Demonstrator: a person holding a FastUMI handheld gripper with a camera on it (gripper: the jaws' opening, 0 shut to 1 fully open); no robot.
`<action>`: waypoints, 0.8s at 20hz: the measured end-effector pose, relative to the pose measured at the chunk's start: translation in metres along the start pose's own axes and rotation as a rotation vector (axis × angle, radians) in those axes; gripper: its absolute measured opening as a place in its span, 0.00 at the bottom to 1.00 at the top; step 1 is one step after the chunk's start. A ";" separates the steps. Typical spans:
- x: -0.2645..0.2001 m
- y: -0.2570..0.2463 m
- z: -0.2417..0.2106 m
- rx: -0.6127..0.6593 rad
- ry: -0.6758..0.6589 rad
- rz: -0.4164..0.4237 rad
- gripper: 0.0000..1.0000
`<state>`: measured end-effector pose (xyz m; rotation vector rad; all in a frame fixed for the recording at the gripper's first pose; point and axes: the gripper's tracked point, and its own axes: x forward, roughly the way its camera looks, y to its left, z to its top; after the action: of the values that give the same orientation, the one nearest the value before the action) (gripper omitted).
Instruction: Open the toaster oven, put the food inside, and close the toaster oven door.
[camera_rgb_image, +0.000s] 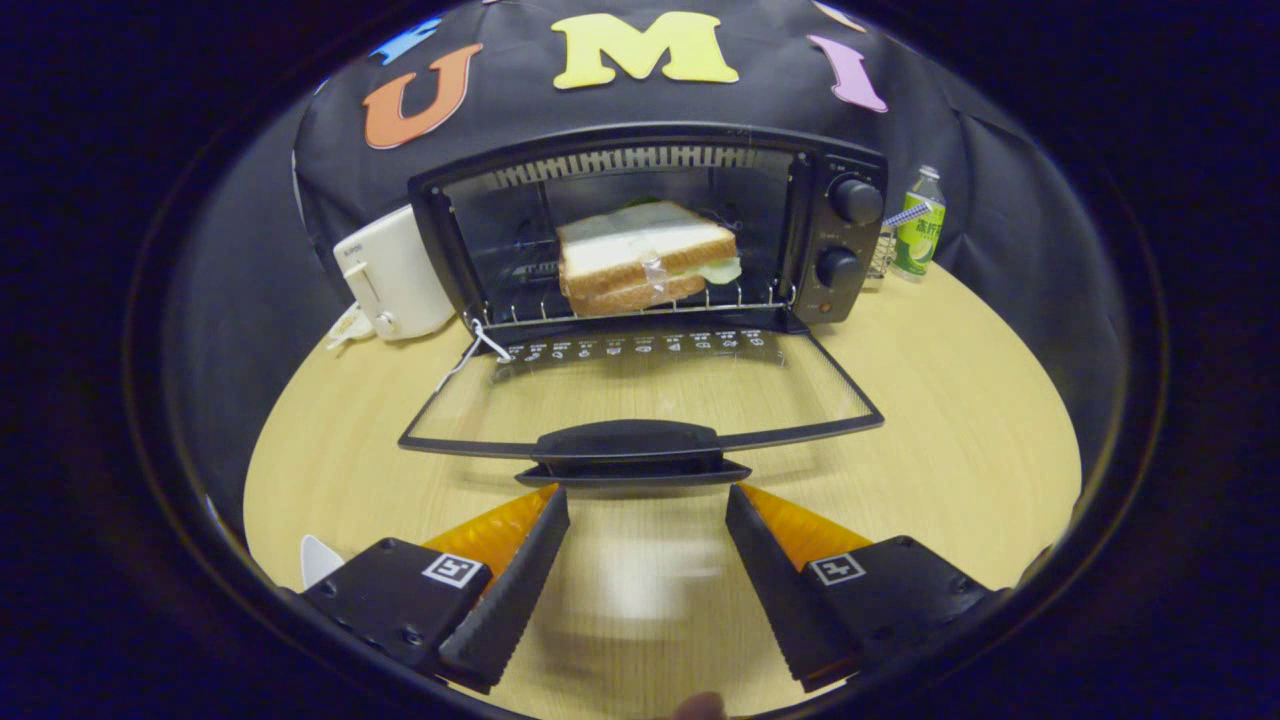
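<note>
I see the toaster oven (640, 225) standing on the bench (960, 400), with its glass door (640, 385) folded down flat toward me. The sandwich (640, 255) is already lying on the wire rack (630, 305) inside. My hand-held gripper (647, 500) is spread wide and holds nothing; its fingertips are just before the door handle (630, 450). I think the door is stiff and hinged at the back, and the glass is fragile, so I would take it by the handle and lift from below. There is free bench on both sides. A white toaster (395, 275) and a bottle (920, 225) stand beside the oven, well away from the door's swing.
</note>
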<state>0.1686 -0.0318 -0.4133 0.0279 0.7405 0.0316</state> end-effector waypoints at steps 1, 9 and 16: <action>-0.004 0.001 0.007 0.006 -0.008 0.002 1.00; -0.027 0.006 0.052 -0.025 -0.083 0.008 1.00; -0.024 0.011 0.120 -0.062 -0.189 0.016 1.00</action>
<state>0.2320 -0.0231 -0.3082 -0.0217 0.5505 0.0659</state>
